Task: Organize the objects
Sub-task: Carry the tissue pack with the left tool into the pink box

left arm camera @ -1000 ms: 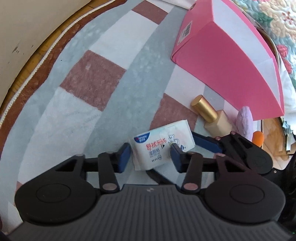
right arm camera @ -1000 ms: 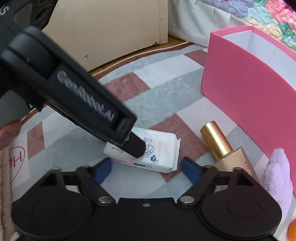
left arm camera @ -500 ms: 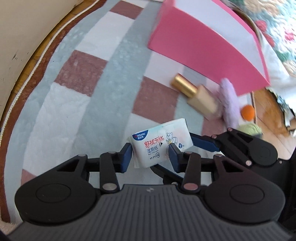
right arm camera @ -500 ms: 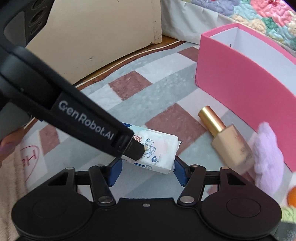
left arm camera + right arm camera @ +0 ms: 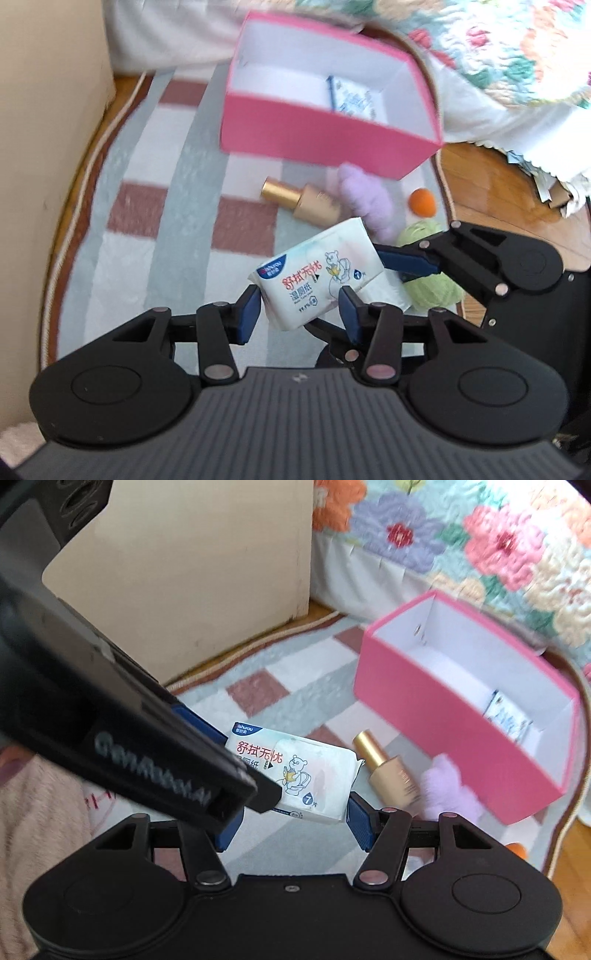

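One small printed packet (image 5: 354, 98) is already lodged in the open pink cardboard box (image 5: 325, 136), while a white wet-wipe pack (image 5: 319, 275) is clamped aloft by both the left gripper (image 5: 299, 310) and the right gripper (image 5: 291, 821), and a gold-capped beige bottle (image 5: 303, 201), lilac plush toy (image 5: 365, 199), orange ball (image 5: 422, 201) and green yarn ball (image 5: 434, 266) are left outside.

The pink box (image 5: 325, 136) stood open-topped with bare floor at its left end, a wipes packet (image 5: 352, 96) filling its right, while the gold-capped bottle (image 5: 301, 201) and purple plush (image 5: 365, 199) blocked the near approach.
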### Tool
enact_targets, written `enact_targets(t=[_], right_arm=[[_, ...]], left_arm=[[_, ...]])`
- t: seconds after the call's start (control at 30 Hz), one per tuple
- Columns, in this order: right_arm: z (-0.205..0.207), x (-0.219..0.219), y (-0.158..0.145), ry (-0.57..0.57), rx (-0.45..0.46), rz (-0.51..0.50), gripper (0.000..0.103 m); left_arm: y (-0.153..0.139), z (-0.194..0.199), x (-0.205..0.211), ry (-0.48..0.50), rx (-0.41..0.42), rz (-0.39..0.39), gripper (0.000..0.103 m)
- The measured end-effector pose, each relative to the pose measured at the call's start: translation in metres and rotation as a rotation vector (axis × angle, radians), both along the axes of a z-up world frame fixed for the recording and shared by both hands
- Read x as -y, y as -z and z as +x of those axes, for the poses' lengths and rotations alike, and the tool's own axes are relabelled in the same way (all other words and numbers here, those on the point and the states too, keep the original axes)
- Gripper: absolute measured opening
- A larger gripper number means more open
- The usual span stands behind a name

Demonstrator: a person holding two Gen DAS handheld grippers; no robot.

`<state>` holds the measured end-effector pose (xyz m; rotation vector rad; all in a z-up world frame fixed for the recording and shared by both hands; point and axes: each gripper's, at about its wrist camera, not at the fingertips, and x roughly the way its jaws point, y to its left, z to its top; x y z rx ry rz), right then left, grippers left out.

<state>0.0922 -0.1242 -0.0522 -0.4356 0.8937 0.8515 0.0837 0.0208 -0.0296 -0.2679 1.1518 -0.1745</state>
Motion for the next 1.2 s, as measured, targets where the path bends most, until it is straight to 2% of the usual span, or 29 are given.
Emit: enact_targets(t=[0.33, 0.47, 0.63, 0.7, 0.8, 0.87, 1.2], right_arm=[[0.022, 0.019, -0.075, 0.062, 0.109, 0.080, 0.066], [0.039, 0.018, -0.093, 0.073, 0.140, 0.076, 0.066], [0.075, 0.015, -0.111, 0.095, 0.130, 0.089, 0.066], [0.089, 0.012, -0.115, 0.082, 0.139, 0.083, 0.066], [0.123, 0.010, -0.113, 0.113, 0.102, 0.091, 0.066], [0.145, 0.008, -0.105, 0.128, 0.093, 0.075, 0.066], [0.254, 0.006, -0.034, 0.239, -0.026, 0.086, 0.066]], left_arm=[[-0.085, 0.025, 0.009, 0.051, 0.155, 0.018, 0.045], [-0.105, 0.047, 0.011, 0.060, 0.183, 0.012, 0.044], [-0.121, 0.084, 0.012, 0.079, 0.191, 0.020, 0.044], [-0.120, 0.101, 0.012, 0.077, 0.193, 0.025, 0.044], [-0.112, 0.133, 0.013, 0.091, 0.208, 0.006, 0.045], [-0.100, 0.158, 0.014, 0.085, 0.179, 0.001, 0.045], [-0.021, 0.273, 0.030, 0.050, 0.095, 0.034, 0.045]])
